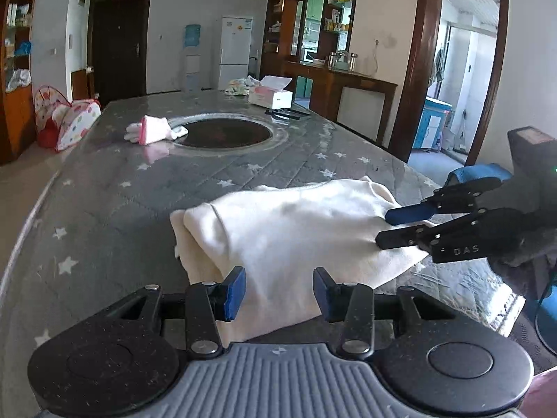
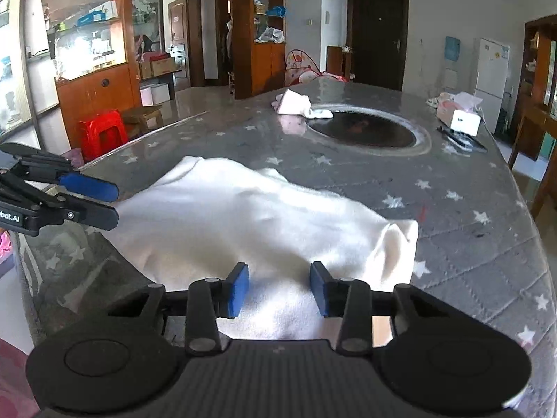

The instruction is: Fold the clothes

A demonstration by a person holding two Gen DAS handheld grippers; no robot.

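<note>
Right now a cream-white garment (image 1: 296, 230) lies partly folded near the front edge of the bench (image 1: 104, 188), which wears a grey quilted cover with white stars under a clear sheet. From the left wrist view the left tongs (image 1: 279, 292) stand apart, their blue pads (image 1: 234, 292) on either side of the garment's near edge with cloth lying between them, not pinched. From the right wrist view the right tongs (image 2: 279, 291) are likewise spread, blue pads (image 2: 239, 291) straddling the near edge of the same white cloth (image 2: 250, 216) without closing on it. In the left view the right tongs reach in from the right side, their two fingers only narrowly parted over the garment's far corner; in the right view the left tongs appear at the left edge, beside the cloth's left corner. One end of the garment is doubled over into a rounded fold (image 1: 198, 230). Farther back on the bench, a small pink-and-white piece of clothing (image 1: 153, 130) rests just beside a dark round inset (image 1: 222, 134) in the middle. Near the far end sits a tissue box (image 1: 271, 95), with another small bundle of cloth (image 1: 238, 86) behind it. A white fridge (image 1: 236, 52) stands against the back wall.
</note>
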